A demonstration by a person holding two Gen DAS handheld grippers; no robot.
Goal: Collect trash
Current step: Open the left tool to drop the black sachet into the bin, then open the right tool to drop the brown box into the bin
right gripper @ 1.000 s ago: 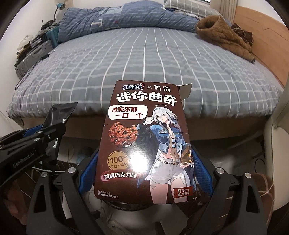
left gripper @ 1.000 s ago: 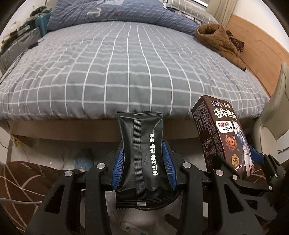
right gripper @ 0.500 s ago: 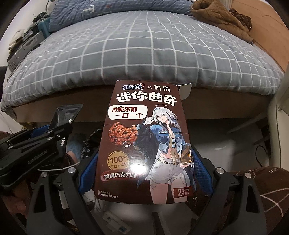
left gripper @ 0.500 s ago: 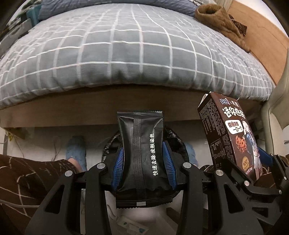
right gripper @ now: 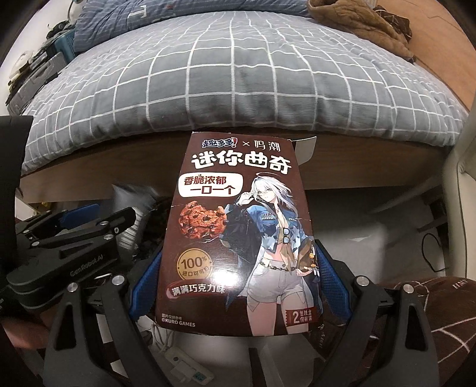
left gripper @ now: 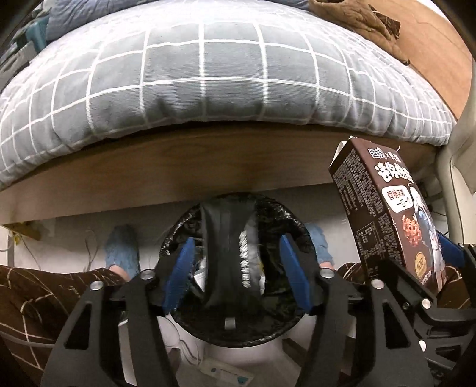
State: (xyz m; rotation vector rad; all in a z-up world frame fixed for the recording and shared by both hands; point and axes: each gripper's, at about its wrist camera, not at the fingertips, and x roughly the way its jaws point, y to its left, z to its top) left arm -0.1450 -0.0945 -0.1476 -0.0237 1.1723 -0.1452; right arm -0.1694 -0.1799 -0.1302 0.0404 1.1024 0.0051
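In the left wrist view my left gripper (left gripper: 236, 268) is open, its blue pads spread apart over a round bin lined with a black bag (left gripper: 175, 238). A black snack wrapper (left gripper: 229, 250) is blurred between the pads, loose and falling into the bin. My right gripper (right gripper: 238, 285) is shut on a brown cookie box (right gripper: 238, 226) and holds it upright; the box also shows in the left wrist view (left gripper: 389, 217) at the right. The left gripper shows in the right wrist view (right gripper: 74, 235) at the left, with the blurred wrapper (right gripper: 131, 196) beside it.
A bed with a grey checked cover (left gripper: 208, 74) and a wooden frame (left gripper: 208, 166) stands just beyond the bin. A brown jacket (right gripper: 357, 26) lies on the bed. A blue slipper (left gripper: 122, 250), a white power strip (right gripper: 187, 360) and cables lie on the floor.
Both grippers have dropped lower toward the floor and the bin. My left gripper has opened and let go of the black wrapper, which is falling into the bin. The right still holds the box.
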